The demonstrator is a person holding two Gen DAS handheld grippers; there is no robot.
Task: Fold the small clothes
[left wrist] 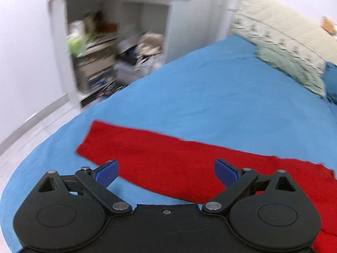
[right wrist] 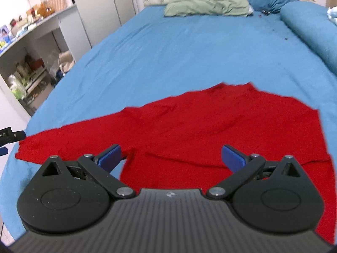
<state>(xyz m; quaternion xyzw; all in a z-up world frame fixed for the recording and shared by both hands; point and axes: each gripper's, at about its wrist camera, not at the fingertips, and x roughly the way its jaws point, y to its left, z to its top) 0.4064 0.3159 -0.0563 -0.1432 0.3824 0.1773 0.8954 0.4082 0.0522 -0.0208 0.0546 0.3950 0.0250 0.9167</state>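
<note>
Red top lies spread flat on the blue bedsheet, near the foot of the bed. Right wrist view shows the whole body and one long sleeve running out to the left; left wrist view shows only that sleeve and part of the body. Left gripper hangs just above the sleeve, fingers spread wide, holding nothing. Right gripper hangs above the body, likewise spread wide and empty. Farther off, a green pillow rests at the headboard. Cluttered shelves stand left of the bed.
</note>
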